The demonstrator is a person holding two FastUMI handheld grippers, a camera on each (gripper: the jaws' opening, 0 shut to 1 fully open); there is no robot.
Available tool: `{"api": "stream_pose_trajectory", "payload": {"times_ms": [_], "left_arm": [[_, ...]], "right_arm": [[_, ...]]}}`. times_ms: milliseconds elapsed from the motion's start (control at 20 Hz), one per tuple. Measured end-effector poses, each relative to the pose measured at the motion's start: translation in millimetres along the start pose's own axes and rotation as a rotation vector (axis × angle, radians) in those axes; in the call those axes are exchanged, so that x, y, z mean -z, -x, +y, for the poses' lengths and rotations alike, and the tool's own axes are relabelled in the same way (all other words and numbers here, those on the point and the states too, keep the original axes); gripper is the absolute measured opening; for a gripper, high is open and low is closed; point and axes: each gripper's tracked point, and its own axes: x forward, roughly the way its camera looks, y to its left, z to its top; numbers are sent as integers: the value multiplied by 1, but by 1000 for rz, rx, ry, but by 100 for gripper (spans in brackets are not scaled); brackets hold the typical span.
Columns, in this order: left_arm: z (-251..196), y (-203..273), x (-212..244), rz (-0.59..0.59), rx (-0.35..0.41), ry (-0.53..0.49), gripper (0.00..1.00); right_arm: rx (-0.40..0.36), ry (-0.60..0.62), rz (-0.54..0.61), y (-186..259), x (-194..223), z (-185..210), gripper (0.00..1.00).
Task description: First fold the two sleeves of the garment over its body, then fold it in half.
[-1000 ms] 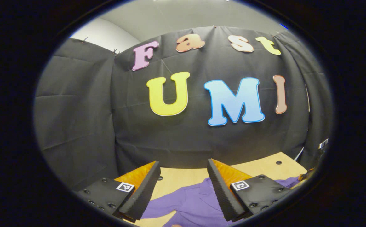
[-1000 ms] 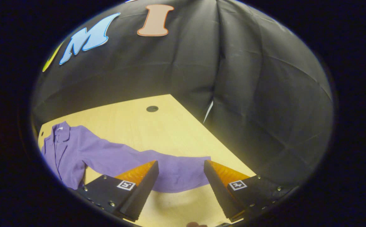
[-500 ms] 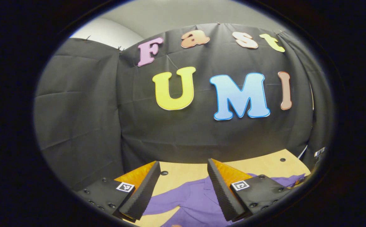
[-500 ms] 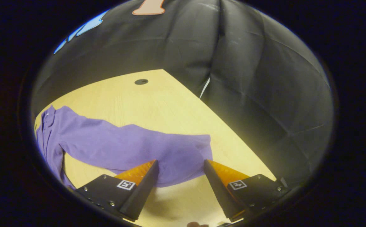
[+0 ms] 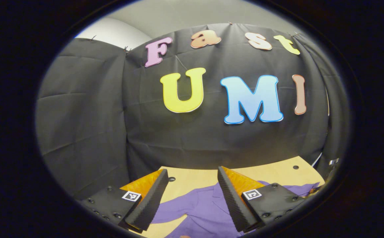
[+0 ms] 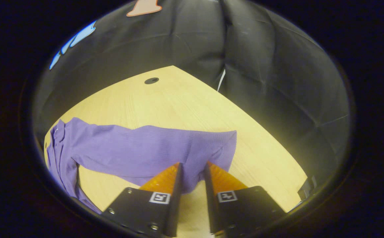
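A purple long-sleeved garment [image 5: 202, 211] lies flat on the wooden table [image 5: 271, 172]. My left gripper [image 5: 192, 175] hovers open above its collar area, with nothing between the fingers. In the right gripper view one sleeve [image 6: 152, 148] stretches across the table towards its cuff [image 6: 225, 145], and the body [image 6: 58, 152] lies at the far left. My right gripper [image 6: 193, 163] is low over the sleeve's near edge close to the cuff. Its jaws have narrowed to a small gap with the fabric's edge lying between them, not visibly pinched.
The table [image 6: 178, 99] ends at the black cloth wall on the far and right sides. A small dark hole [image 6: 151, 80] sits near its far corner, and others [image 5: 171, 179] lie along the back edge. Bare wood surrounds the sleeve.
My right gripper dropped and moved forward onto the sleeve end, and its fingers closed from wide open to a narrow gap. The left gripper barely shifted and stayed open.
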Motion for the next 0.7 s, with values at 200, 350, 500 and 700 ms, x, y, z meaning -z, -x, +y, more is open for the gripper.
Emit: {"api": "stream_pose_trajectory", "payload": {"times_ms": [200, 350, 500, 700], "left_arm": [[3, 2, 4, 6, 0, -5, 96], [11, 2, 8, 13, -7, -8, 96], [21, 1, 13, 17, -15, 5, 96], [37, 0, 19, 23, -24, 27, 96]], "right_arm": [[36, -50, 35, 4, -4, 2, 10], [16, -75, 4, 12, -18, 13, 10], [-34, -104, -31, 26, -33, 35, 10], [-122, -95, -102, 51, -64, 83, 10]]}}
